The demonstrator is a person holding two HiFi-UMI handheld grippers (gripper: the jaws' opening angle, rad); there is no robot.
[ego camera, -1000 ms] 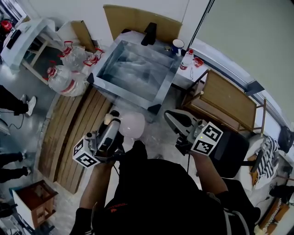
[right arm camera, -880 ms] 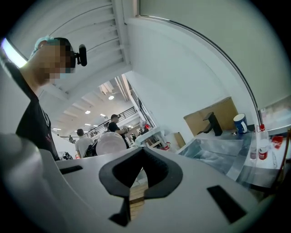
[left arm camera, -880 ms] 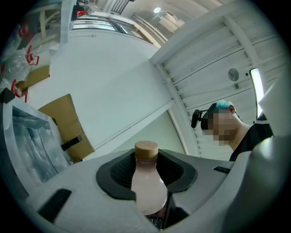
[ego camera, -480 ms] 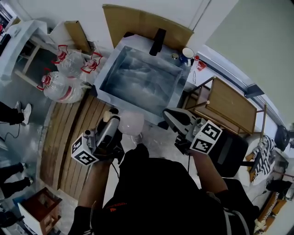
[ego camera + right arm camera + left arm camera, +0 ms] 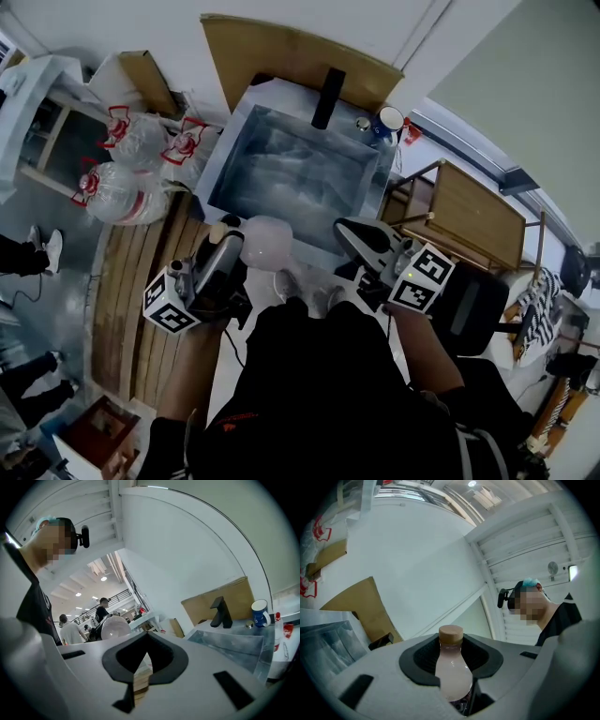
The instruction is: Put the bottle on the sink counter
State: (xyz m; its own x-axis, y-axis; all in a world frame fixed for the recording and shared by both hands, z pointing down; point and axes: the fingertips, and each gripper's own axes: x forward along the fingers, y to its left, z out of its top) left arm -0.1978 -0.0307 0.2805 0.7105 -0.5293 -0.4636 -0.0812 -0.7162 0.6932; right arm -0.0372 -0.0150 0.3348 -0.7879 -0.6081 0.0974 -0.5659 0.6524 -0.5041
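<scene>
The left claw [image 5: 228, 246] grips the pink bottle [image 5: 266, 242], just short of the sink's [image 5: 281, 178] near edge. The right claw [image 5: 352, 234] is closed and empty. Best carry it across the sink and set it base-down on the counter [image 5: 281, 94] beyond.

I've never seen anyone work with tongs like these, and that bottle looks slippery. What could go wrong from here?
1. The left tongs pinch the bottle on its smooth, rounded body, short of the sink, so it might slip out and drop.
2. The counter rim around the deep basin looks narrow, so a bottle set there could topple in.
3. The back corner already holds a mug and a faucet, so the bottle could bump them.
</scene>
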